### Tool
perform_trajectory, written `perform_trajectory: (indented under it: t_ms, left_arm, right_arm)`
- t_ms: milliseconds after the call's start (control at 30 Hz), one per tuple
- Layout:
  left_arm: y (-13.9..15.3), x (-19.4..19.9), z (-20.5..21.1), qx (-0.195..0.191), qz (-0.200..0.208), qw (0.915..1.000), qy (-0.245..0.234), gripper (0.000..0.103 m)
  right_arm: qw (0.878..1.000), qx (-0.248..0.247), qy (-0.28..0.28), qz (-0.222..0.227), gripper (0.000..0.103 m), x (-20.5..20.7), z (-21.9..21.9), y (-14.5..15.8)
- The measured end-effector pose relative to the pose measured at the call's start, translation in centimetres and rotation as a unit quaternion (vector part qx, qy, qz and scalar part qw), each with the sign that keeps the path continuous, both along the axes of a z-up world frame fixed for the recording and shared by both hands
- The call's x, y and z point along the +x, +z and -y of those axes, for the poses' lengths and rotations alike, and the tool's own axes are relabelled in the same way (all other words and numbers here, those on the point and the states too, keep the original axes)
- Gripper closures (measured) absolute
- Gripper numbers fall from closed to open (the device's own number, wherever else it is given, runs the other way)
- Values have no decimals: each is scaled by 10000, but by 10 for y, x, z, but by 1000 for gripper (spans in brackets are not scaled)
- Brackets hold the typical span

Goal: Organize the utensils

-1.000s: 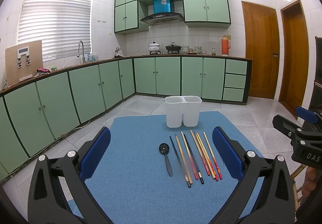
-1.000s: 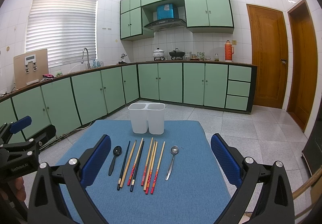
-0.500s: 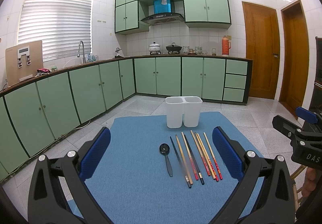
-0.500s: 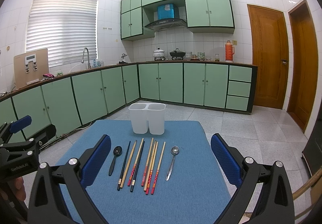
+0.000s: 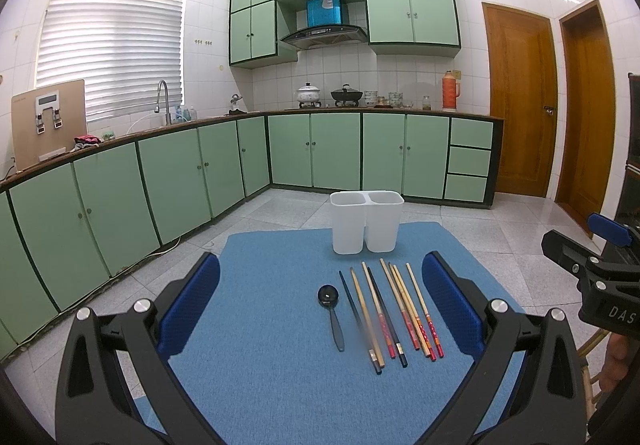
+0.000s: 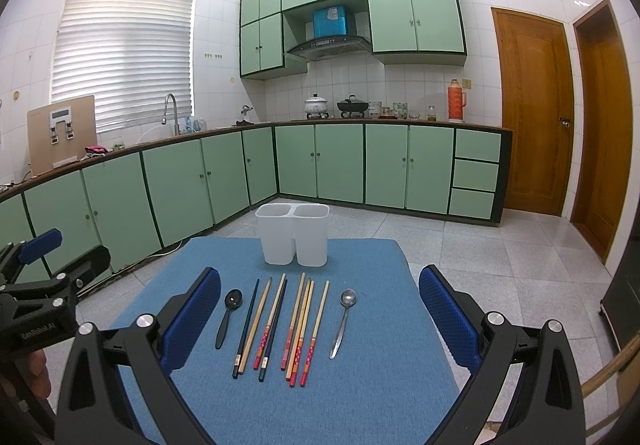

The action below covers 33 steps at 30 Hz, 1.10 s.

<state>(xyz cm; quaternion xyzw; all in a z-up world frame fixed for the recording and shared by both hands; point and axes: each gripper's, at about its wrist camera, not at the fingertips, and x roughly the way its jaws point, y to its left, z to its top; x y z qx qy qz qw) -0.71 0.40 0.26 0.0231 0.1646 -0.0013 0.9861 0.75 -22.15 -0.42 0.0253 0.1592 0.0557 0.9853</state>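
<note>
Green kitchen cabinets ringed a blue mat [image 6: 360,385] where chopsticks [image 6: 296,325] and two spoons lay, white holder [image 6: 293,235] at twelve o'clock; left gripper [image 5: 320,301] and right gripper [image 6: 319,305] both hovered wide, empty.

Bright, even indoor light fills both fisheye views, with daylight glowing through the blinds [image 5: 112,41] at upper left and glare on the wall tiles at upper right. Straight lines bow toward the dark, rounded corners. Shadows are faint and focus is mostly sharp.
</note>
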Motion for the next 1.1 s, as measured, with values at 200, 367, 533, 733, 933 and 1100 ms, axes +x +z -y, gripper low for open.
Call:
perform_trajectory:
  t_ms: [200,367,533,733,933,1100]
  left_arm:
    - [1,-1,-4,3,-11,10000,2,5]
    - [6,-7,-8,9,-20,10000,2,5]
    - [3,3,-16,15,-98,10000,5,5]
    - [-4,24,-19,0,-381,9993,61,5]
    - [-19,72,-27,-22,-1013,9948,49,5]
    - [-30,121,-33,51,-1542,9879,133,5]
  right_arm:
    - [10000,3,-5,-12,6,0,-1,0]
    - [10000,8,-10,-38,6,3,-2,-6]
    - [9999,15,-24,-98,6,7,0,-6]
    - [9996,-39,-103,-271,6,20,4,-9]
    - [9975,-206,-175,-651,6,54,8,-14]
    - [9930,-333,30,-1131,15,102,10,-20]
